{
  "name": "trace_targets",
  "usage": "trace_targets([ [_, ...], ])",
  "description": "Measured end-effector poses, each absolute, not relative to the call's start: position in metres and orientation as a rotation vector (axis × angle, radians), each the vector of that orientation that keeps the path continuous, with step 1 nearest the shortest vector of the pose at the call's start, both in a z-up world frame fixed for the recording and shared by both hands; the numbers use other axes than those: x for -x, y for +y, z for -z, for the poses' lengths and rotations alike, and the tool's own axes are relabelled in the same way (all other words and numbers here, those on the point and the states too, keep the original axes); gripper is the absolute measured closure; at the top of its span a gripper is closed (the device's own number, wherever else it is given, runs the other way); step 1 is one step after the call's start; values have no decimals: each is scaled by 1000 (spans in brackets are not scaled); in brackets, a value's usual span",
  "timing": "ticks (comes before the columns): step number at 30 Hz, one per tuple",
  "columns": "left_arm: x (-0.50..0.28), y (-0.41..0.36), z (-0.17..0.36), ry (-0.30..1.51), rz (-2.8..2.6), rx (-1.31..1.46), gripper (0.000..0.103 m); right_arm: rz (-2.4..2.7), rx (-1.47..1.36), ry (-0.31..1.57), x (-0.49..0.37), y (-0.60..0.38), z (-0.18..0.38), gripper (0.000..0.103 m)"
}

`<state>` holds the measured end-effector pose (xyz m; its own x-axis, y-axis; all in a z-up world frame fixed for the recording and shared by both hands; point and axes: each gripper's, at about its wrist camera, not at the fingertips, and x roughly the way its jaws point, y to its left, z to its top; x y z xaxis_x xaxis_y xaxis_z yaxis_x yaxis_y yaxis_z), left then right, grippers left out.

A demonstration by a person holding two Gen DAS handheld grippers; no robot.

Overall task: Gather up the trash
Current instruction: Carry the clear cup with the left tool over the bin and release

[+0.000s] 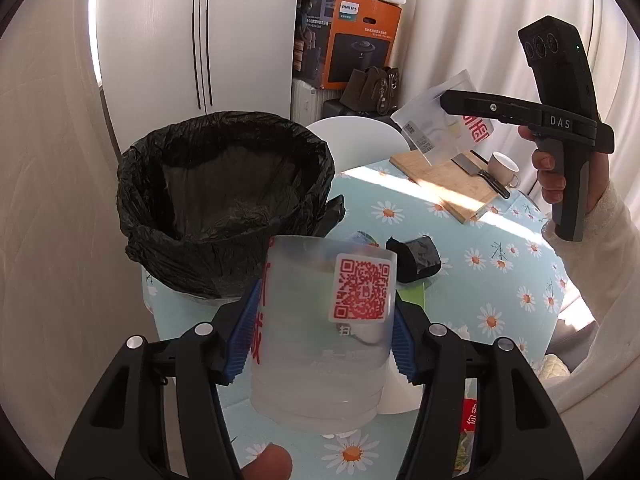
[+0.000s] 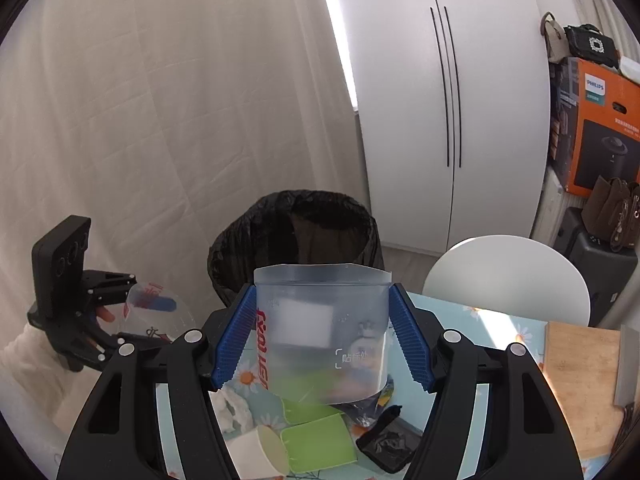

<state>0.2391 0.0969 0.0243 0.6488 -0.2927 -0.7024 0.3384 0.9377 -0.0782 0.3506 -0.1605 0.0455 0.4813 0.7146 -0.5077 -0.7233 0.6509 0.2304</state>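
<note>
While both cups (image 1: 320,328) hang gripped, bin rim (image 1: 224,128) gapes open.

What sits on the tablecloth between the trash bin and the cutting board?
In the left wrist view, between trash bin and cutting board, there is only bare daisy tablecloth; the black bag roll sits nearer the camera.

walls: white pleated curtains (image 2: 160,120) | storage: tall white wardrobe with thin black vertical handles (image 2: 448,100) | corner stack: orange-and-black cardboard appliance box (image 1: 348,40) on white ribbed suitcase (image 1: 306,100), handbags around | seating: white round-backed chair (image 2: 508,276) | table: pale-blue daisy-print tablecloth (image 1: 472,240) | light: sunlight patches across cloth
</note>
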Motion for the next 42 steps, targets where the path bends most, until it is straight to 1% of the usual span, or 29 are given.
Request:
trace_targets([
  [7, -274, 107, -39, 691, 394, -33, 44, -945, -18, 544, -382, -129, -51, 40],
  [16, -327, 130, -30, 621, 421, 25, 44, -1003, -39, 532, -426, -91, -41, 39],
  [17, -333, 132, -29, 620, 418, 23, 41, -1007, -43, 530, -431, -87, -40, 37],
  [18, -339, 133, -28, 619, 410, 18, 29, -1005, -45, 525, -434, -84, -40, 34],
  [19, -342, 133, -26, 610, 404, 11, 20, -990, -43, 520, -435, -82, -39, 23],
  [20, -343, 134, -26, 592, 389, 5, 7, -956, -39, 504, -438, -79, -40, 7],
  [24, -342, 141, -21, 593, 310, 28, 6, -849, 8, 453, -441, -76, -43, 8],
  [31, -321, 144, -16, 645, 222, 43, 6, -758, 59, 479, -431, -95, -38, 8],
  [42, -264, 123, -24, 697, 152, -3, 6, -734, 121, 502, -376, -127, -44, 8],
])
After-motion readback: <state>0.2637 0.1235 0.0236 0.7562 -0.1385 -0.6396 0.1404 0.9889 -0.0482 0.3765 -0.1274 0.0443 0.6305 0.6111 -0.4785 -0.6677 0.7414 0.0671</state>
